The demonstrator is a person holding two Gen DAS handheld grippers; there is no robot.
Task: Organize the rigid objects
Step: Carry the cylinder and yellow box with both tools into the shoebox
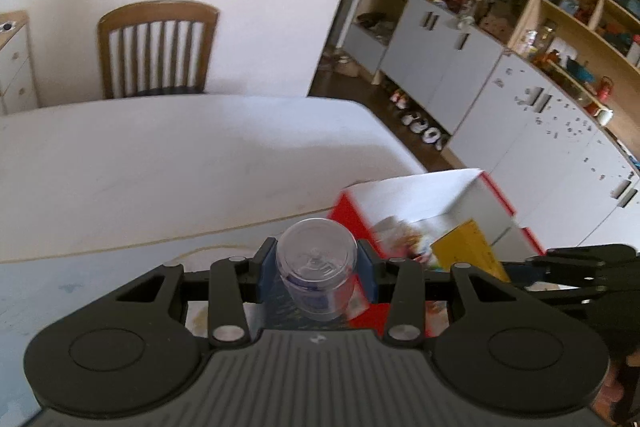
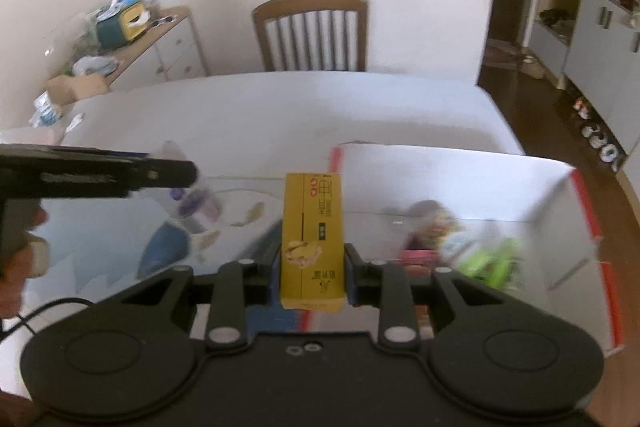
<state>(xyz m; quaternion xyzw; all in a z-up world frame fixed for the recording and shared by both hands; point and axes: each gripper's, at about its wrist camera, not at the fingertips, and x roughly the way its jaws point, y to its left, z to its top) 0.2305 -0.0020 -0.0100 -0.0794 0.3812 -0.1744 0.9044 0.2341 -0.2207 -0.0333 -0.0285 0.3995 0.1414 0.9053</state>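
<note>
A: What are the left tongs (image 1: pixel 316 265) holding?

B: A clear plastic cup (image 1: pixel 317 269), lying on its side between the blue pads, its round end facing the camera and a bluish label on its lower part. The pads press on it from both sides.

A: And the right tongs (image 2: pixel 312 269)?

B: Clamped narrow on a yellow carton (image 2: pixel 313 239) with dark printing and a picture near its lower end. It stands lengthwise between the pads, pointing away from the camera.

A: Where are they over the desk (image 1: pixel 160 155)?

B: Both are held above it, clear of the surface. The near part of the desk carries a blue patterned cover; farther back it is white.

A: Anything near the carton?

B: An open white box with red edges (image 2: pixel 480 195) sits just to its right, with blurred colourful things inside. In the left view the same box shows beyond the cup, carton in front of it.

A: Behind the desk?

B: A wooden chair (image 2: pixel 312 31) against the white wall
</note>
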